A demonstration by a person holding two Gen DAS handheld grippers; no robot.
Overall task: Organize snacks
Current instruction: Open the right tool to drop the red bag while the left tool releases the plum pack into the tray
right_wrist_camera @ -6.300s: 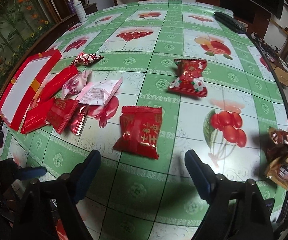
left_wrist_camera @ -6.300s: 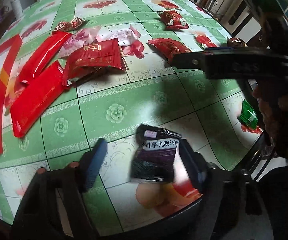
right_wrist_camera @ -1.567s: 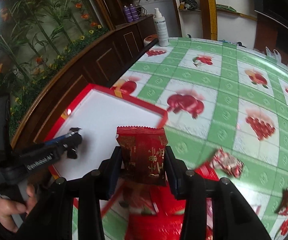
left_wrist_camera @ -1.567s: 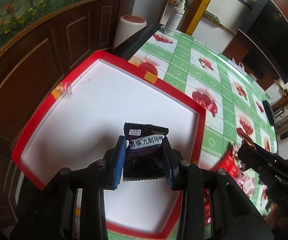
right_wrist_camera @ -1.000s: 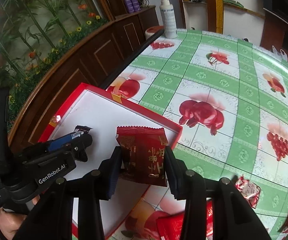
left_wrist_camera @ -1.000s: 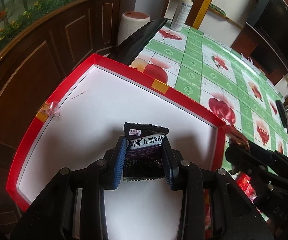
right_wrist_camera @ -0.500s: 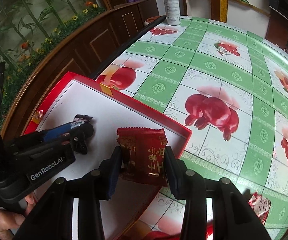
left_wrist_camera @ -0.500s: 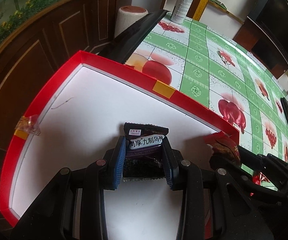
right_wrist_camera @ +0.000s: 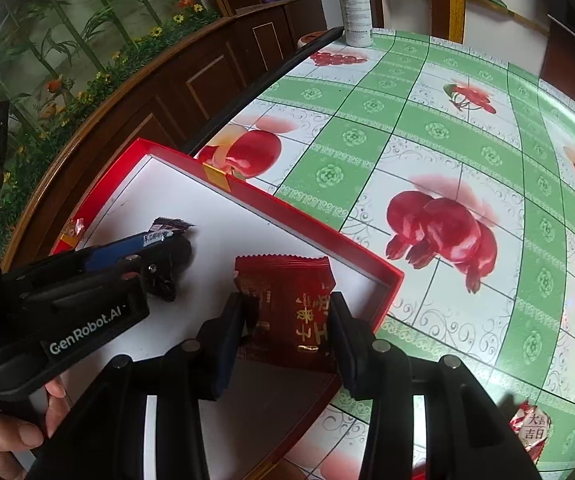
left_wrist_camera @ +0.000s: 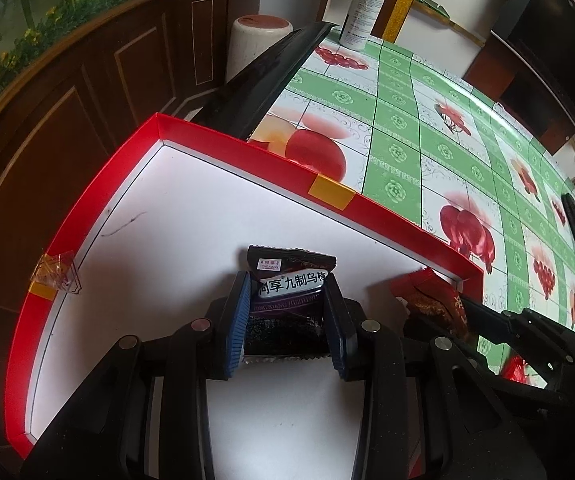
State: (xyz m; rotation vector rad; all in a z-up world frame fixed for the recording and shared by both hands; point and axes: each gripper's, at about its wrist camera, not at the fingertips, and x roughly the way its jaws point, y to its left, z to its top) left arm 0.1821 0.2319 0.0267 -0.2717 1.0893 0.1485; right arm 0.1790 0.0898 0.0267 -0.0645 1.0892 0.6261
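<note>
The dark purple snack packet [left_wrist_camera: 287, 300], printed with white Chinese characters and a small red label at its top edge, sits upright between the blue pads of the left gripper [left_wrist_camera: 287, 316], which is clamped on it over the white floor of the red-walled box [left_wrist_camera: 207, 220]. The red snack packet [right_wrist_camera: 287, 312], foil with gold characters and a serrated top, is pinched in the right gripper [right_wrist_camera: 285, 332] above the box's corner nearest the table's middle; both grippers hang side by side over the box, the left one further in. The box has yellow tape patches on its rim and sits at the edge of a table [right_wrist_camera: 427, 128] covered in a green-and-white checked cloth with red fruit prints. A white bottle [right_wrist_camera: 353, 4] stands at the table's far end, another red wrapped sweet [right_wrist_camera: 531, 432] lies at the near right, and dark wood panelling [left_wrist_camera: 67, 112] below a flower-and-bamboo mural runs alongside.
</note>
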